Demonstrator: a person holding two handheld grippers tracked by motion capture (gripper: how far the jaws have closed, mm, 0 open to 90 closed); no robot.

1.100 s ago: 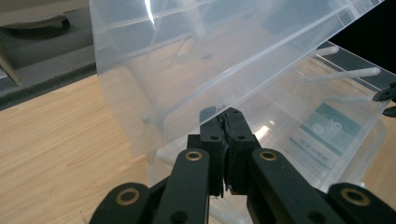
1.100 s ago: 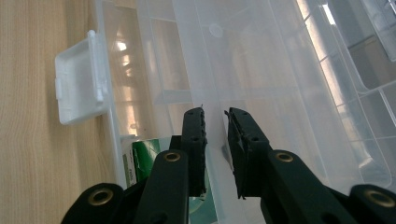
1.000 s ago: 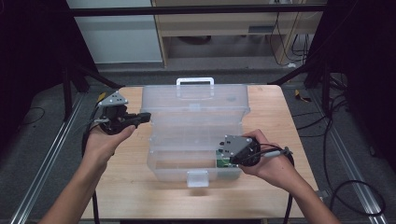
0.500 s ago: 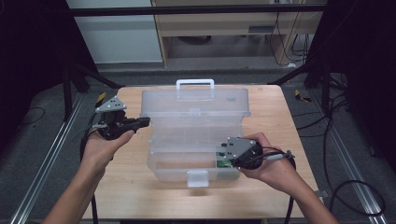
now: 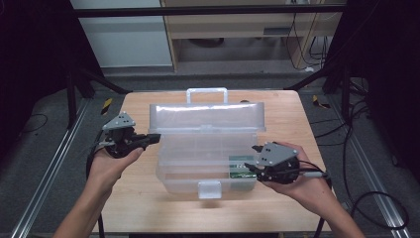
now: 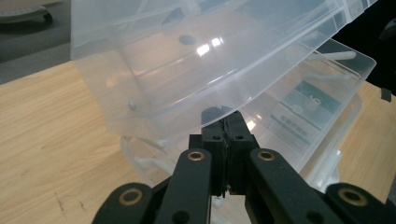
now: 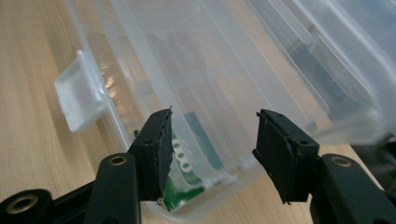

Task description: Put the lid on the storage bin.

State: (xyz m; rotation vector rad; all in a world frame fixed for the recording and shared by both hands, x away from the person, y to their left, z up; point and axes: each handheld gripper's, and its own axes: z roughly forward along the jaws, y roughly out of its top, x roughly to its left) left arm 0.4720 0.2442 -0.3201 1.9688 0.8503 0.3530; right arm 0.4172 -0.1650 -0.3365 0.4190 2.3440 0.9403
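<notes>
A clear plastic box [image 5: 193,166] sits open in the middle of the wooden table. Its lid [image 5: 205,118] is tilted up at the back, with a white handle [image 5: 207,91] on the far edge. My left gripper [image 5: 156,137] is shut, with its tips right under the lid's left edge [image 6: 168,112]; the left gripper [image 6: 229,123] holds nothing that I can see. The right gripper [image 5: 251,158] stands open at the box's front right corner. Its jaws flank the base's rim in the right gripper view [image 7: 212,121]. A green label [image 7: 183,156] lies inside.
A white latch tab [image 5: 209,189] sticks out from the box's front. Bare table [image 5: 143,198] lies on either side of the box and in front of it. Cables [image 5: 381,198] trail on the floor to the right.
The lid has tipped slightly toward me. The left gripper has slid a little nearer along the lid's left edge. The right gripper has shifted slightly to the right.
</notes>
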